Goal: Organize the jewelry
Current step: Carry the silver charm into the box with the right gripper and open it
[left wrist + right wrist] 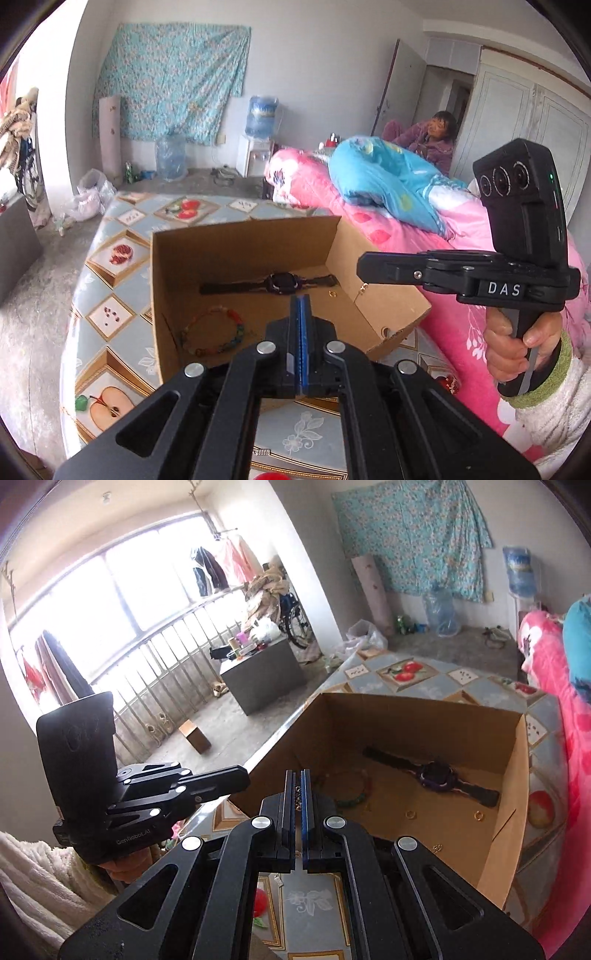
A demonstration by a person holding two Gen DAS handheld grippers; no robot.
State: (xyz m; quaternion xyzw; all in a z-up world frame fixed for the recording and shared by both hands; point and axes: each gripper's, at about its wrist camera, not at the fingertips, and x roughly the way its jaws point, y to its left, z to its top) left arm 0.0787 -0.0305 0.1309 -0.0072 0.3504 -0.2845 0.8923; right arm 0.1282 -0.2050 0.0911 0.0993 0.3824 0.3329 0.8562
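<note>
A thin gold chain (297, 797) is pinched in the right gripper (298, 797) over the box (509, 775); left gripper (300, 321) jaws are pressed together, nothing held; next, the chain probably gets released beside the watch (436, 777).

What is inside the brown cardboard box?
Inside the cardboard box: a black watch, a colourful bead bracelet and small gold rings. The near corner is hidden behind the grippers' jaws.

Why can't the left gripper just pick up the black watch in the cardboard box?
Probably it can. The open-topped cardboard box leaves the black wristwatch uncovered, ahead of the left gripper. But its jaws are shut and must open first.
</note>
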